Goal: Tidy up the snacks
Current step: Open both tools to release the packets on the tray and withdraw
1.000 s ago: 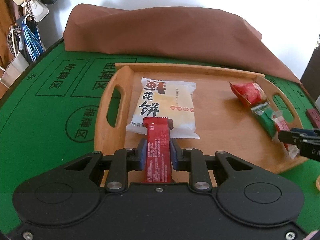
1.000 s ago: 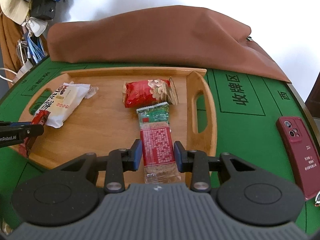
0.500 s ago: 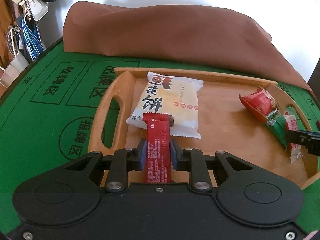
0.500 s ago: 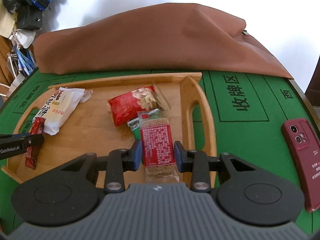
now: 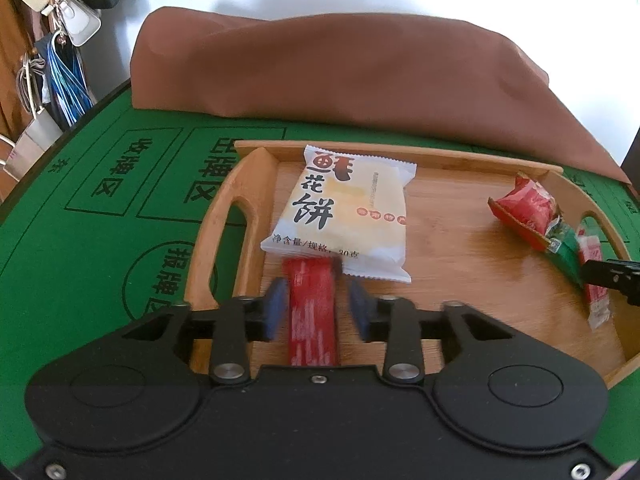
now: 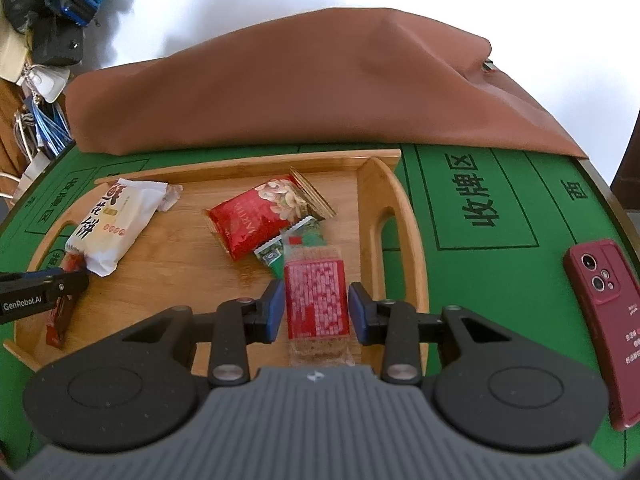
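Note:
A wooden tray (image 5: 448,280) (image 6: 180,256) lies on the green table. My left gripper (image 5: 318,300) is open, its jaws apart on either side of a red snack stick (image 5: 311,312) that lies on the tray against a white pastry pack (image 5: 344,212). My right gripper (image 6: 316,308) is open around a red-label cracker pack (image 6: 316,300) on the tray, beside a green packet (image 6: 276,254) and a red nut packet (image 6: 260,216). The pastry pack also shows in the right wrist view (image 6: 112,224).
A brown leather bag (image 6: 312,88) lies behind the tray. A dark red phone (image 6: 612,320) lies on the table to the right. Bags and cables hang at the far left (image 5: 56,60). The tray has raised handles (image 5: 224,232) (image 6: 392,232).
Both grippers have opened and let go of their snacks: the red stick and the cracker pack now lie on the tray. Both had moved forward over the tray.

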Available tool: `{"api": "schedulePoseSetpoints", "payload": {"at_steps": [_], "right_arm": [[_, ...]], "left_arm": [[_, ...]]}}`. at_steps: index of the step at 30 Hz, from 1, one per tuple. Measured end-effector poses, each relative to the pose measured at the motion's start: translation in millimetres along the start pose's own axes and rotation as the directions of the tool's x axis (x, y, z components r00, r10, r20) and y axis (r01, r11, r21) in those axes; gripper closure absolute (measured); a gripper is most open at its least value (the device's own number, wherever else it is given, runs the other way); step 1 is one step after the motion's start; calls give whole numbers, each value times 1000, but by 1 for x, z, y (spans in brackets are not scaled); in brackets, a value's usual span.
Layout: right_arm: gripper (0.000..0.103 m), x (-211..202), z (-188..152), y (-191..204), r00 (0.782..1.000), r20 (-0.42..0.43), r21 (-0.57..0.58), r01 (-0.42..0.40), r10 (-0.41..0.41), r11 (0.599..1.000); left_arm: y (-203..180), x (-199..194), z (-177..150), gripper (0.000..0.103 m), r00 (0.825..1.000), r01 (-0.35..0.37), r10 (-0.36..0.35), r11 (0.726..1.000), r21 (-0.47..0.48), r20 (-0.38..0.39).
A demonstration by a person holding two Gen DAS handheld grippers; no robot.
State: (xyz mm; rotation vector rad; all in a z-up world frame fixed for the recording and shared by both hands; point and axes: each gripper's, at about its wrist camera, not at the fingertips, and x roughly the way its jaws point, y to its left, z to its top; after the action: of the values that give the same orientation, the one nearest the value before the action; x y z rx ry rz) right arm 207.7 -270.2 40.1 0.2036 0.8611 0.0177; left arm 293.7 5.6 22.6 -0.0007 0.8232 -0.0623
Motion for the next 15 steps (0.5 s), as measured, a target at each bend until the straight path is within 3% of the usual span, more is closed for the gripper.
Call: {"api": "schedulePoseSetpoints", "payload": {"at_steps": [1,6,10,15], "right_arm": [[46,-1,0,1,1000,3,-5,-2,2,1000],[41,-9,-3,5,1000,13,-18,-20,20,1000],[33,-19,-9,8,999,20,-32,-44,44,999],[25,-38,-23,16,995,28,-70,-90,93,993]], "left_arm": [[1,-2,0,57,1000,1,-1,1000,-1,3],[2,-15,-3,42,1000,7,-7,1000,5,21],[1,-32,-10,21,999,9,-11,999,37,49],[-4,-54,-25,11,997,24,-29,997,71,65]]}}
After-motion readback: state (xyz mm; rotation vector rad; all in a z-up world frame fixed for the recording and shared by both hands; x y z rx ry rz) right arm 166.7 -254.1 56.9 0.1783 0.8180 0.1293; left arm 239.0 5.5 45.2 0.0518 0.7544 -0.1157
